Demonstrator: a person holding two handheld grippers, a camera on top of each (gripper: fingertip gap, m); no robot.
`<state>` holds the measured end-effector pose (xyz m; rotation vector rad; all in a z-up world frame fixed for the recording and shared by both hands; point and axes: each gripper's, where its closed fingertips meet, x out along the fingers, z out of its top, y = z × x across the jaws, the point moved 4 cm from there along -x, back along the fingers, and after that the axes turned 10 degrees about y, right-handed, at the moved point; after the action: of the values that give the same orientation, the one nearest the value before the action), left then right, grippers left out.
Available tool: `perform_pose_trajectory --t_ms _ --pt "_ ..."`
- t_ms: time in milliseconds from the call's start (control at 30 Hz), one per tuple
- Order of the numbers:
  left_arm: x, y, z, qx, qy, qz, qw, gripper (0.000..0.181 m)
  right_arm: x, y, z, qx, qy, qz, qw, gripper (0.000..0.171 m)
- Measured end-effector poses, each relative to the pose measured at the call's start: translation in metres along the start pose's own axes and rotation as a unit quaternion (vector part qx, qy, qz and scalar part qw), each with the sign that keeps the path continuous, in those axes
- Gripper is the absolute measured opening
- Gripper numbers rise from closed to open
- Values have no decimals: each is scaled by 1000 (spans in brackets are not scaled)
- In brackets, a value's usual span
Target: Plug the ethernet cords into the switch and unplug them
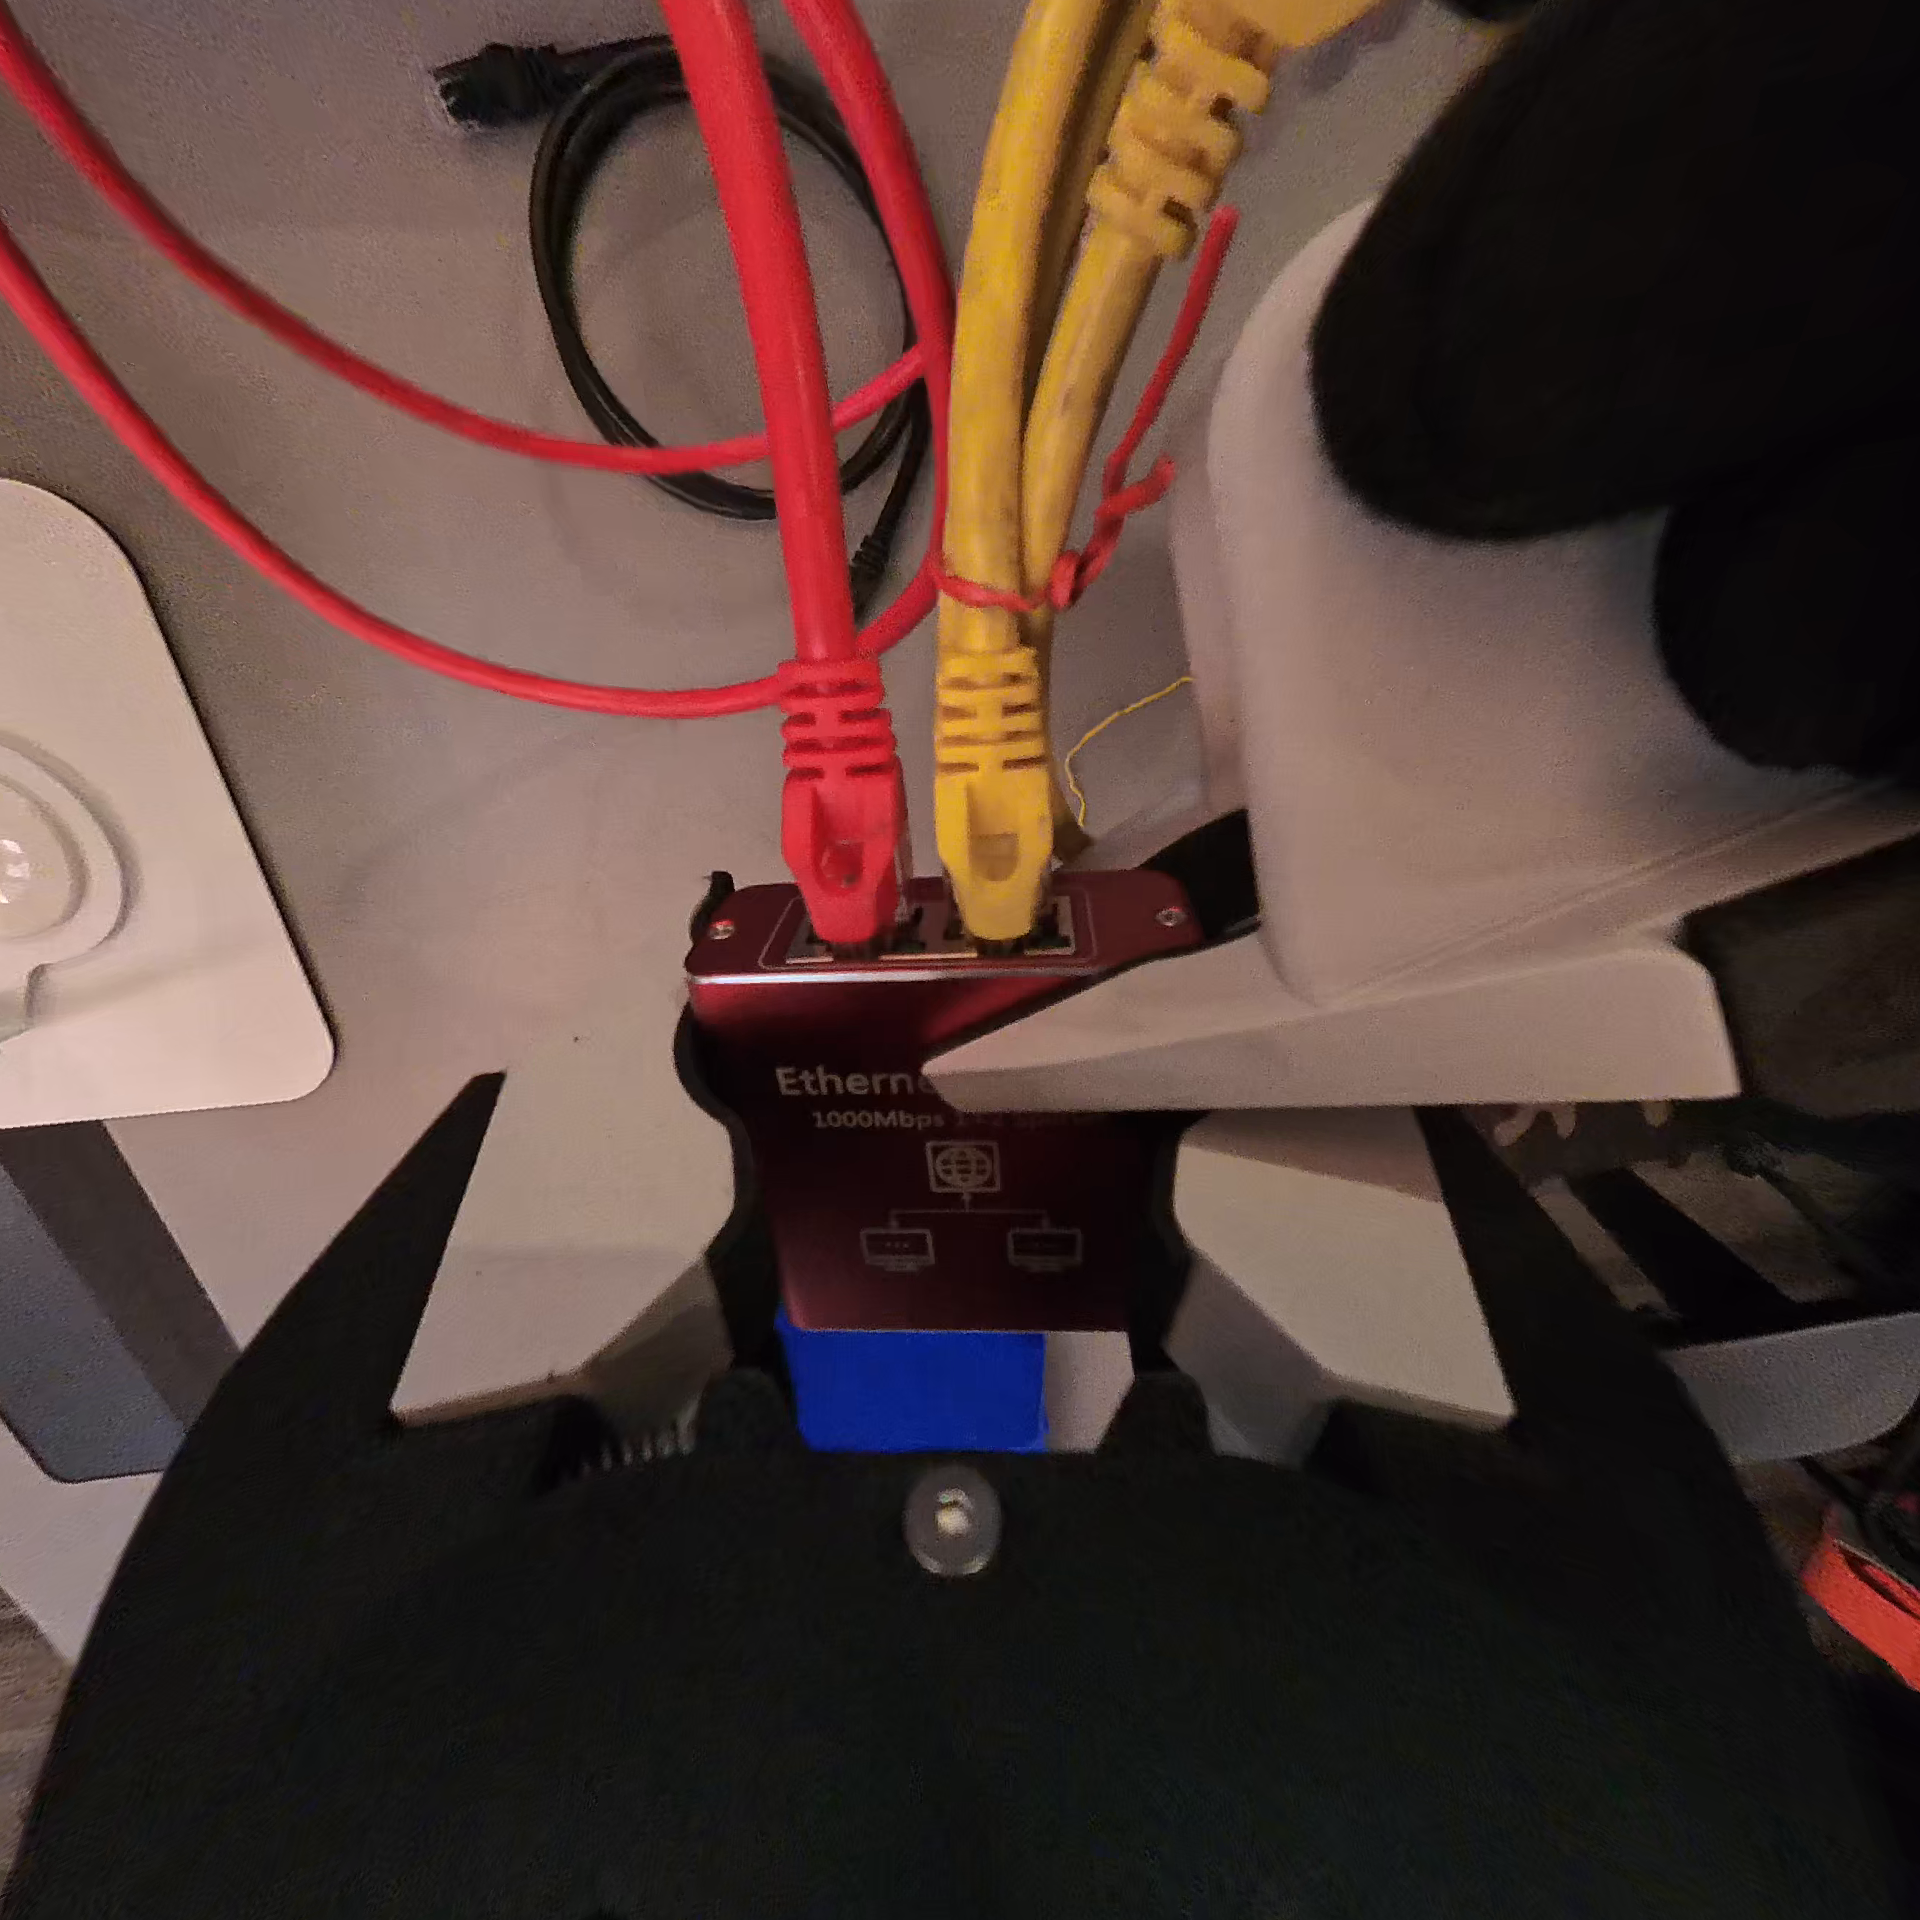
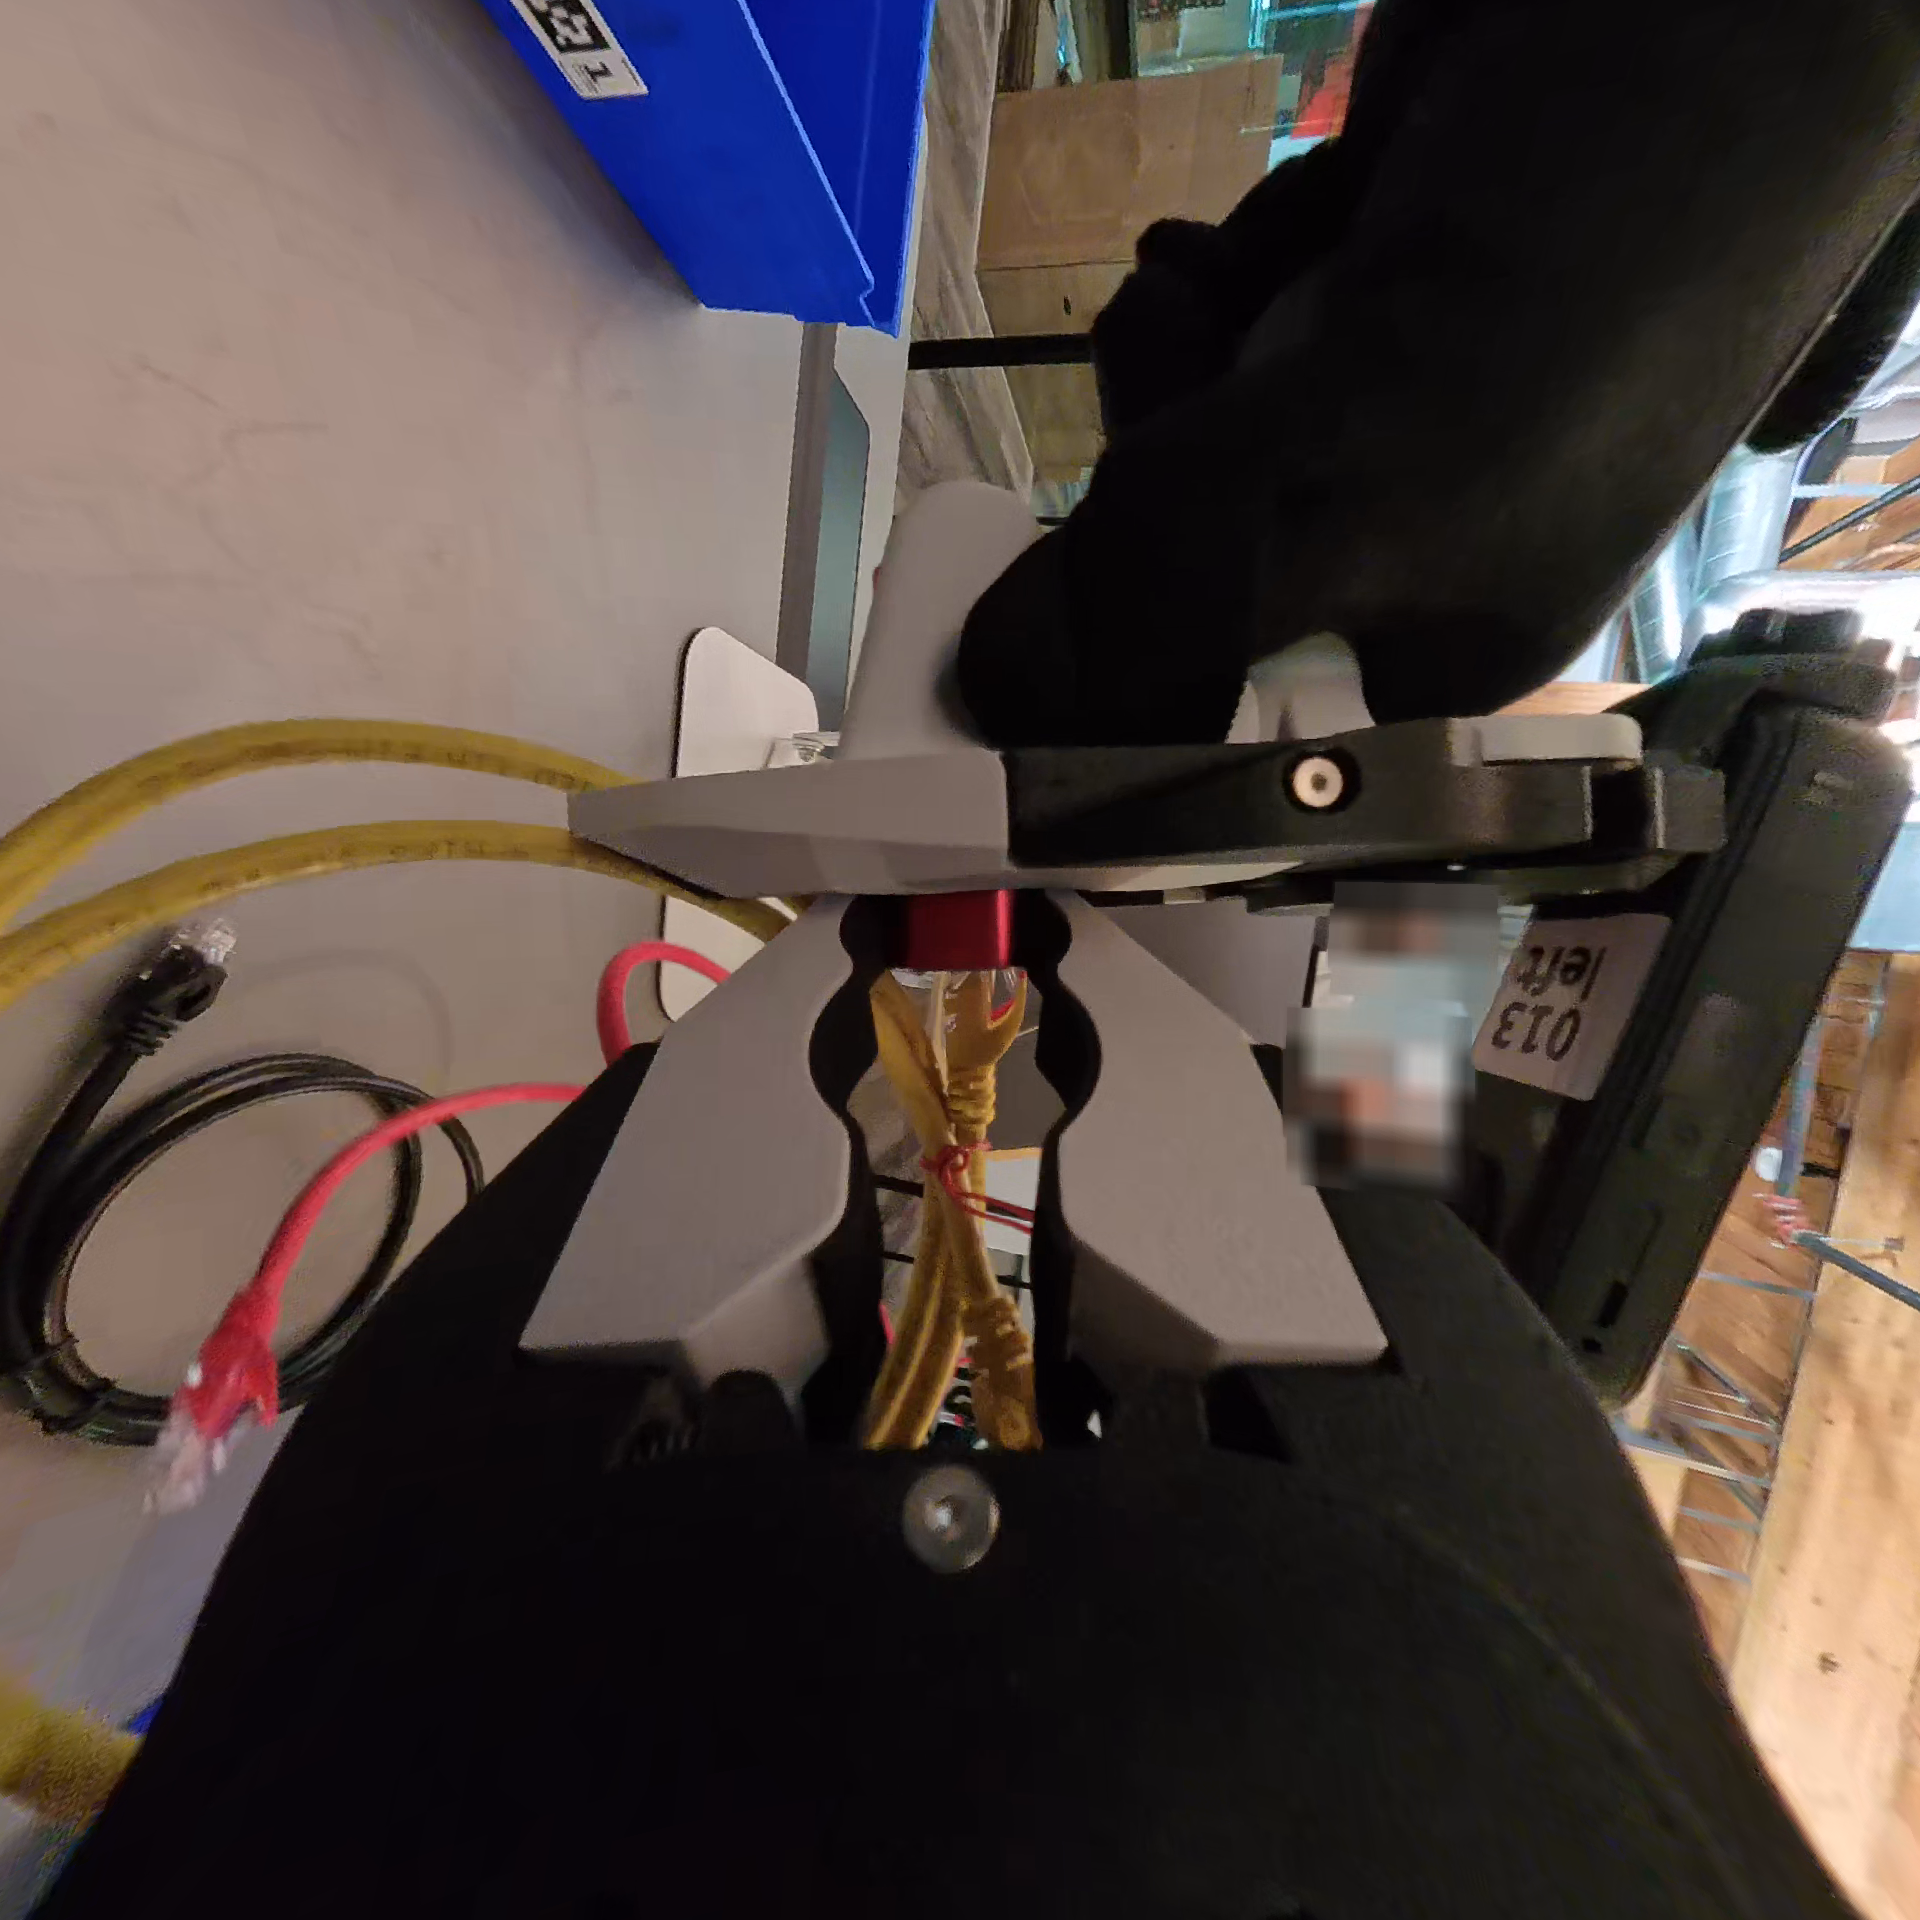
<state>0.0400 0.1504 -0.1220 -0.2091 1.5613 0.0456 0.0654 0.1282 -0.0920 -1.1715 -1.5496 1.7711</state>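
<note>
Switch clamped between left tool fingers.

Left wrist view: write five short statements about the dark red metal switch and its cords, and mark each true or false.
1. The dark red metal switch sits clamped between the left gripper fingers. True.
2. A red ethernet cord and a yellow ethernet cord are both plugged into the switch. True.
3. The yellow plug sits left of the red plug. False: the yellow one is to the right of the red one.
4. The coiled black cable is plugged into the switch. False: it lies loose on the grey table, its connector free.
5. The right gripper has its fingers on either side of the yellow cord. True.
</note>
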Motion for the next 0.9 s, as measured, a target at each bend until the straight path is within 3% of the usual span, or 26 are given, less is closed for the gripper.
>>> perform_pose_trajectory --t_ms 100,200,300,333,467,600,667,900 --pt "-2 3 3 -12 -23 -13 1000 82 -1 -5 -4 6 4 -5 1000 28" --pt "-6 9 -1 -26 -40 -28 998 82 -9 -12 -13 24 -4 -16 1000 44" --pt "-11 9 -4 -29 -55 -50 997 81 -19 -10 -19 64 -58 19 996 17" --pt "-13 7 -4 -25 -56 -56 997 81 -20 -11 -22 81 -71 32 994 15" --pt "-16 2 -2 -18 -47 -67 997 82 -27 -19 -22 128 -131 75 980 15" --pt "-18 -1 -3 -16 -30 -66 997 82 -27 -29 -22 143 -135 87 977 20" --pt "-17 -3 -1 -16 -25 -67 997 82 -22 -28 -24 116 -112 80 984 26" --pt "-16 -7 1 -14 -14 -72 997 82 -15 -21 -23 50 -88 71 992 14"
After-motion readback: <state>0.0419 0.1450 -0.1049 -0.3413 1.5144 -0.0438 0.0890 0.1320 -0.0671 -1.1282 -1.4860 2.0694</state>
